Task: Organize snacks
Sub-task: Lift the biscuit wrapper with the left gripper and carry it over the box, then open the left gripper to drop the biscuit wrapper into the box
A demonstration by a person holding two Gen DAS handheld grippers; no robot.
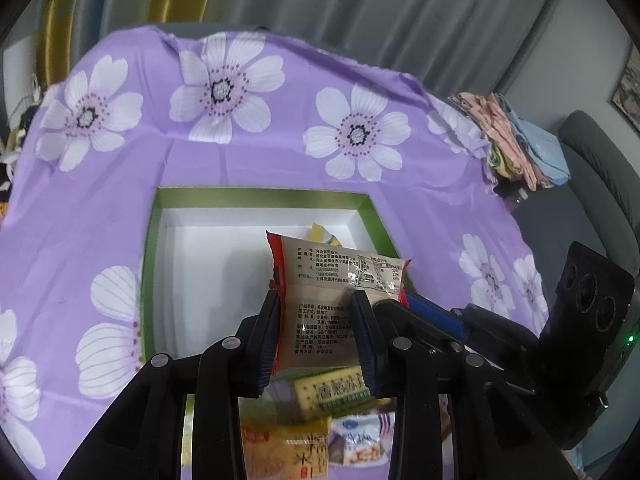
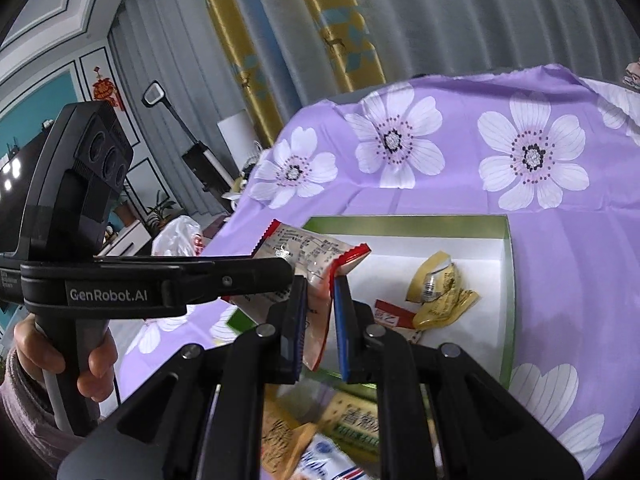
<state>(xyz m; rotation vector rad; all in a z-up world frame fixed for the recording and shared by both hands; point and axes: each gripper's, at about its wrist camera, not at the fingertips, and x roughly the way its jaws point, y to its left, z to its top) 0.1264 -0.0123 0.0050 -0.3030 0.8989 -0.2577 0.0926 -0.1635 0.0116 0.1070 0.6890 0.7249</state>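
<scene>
- A beige snack packet with red crimped ends (image 1: 340,280) is pinched by both claws at once: the left claw (image 1: 316,332) clamps its lower half, and the right claw (image 2: 320,320) is pressed on one red edge.
- In the left wrist view the packet is held in the lower middle of the frame, above the near edge of the open box (image 1: 256,196), a white-lined tray with a green rim lying on the flowered purple cloth (image 1: 240,152) of the tabletop.
- In the right wrist view a crumpled yellow wrapper (image 2: 436,292) and a small red and white wrapper (image 2: 390,314) already lie inside the box, at centre right of the frame.
- More snacks (image 1: 332,396) are seen blurred at the bottom of both frames, beneath the claws.
- The step in hand is judged to be carrying the packet over the box for placing.
- It is done best if both claws are moved together so the thin film is not torn between them.
- The packet should be brought low over bare white floor, clear of the wrappers, before either grip is let go.
</scene>
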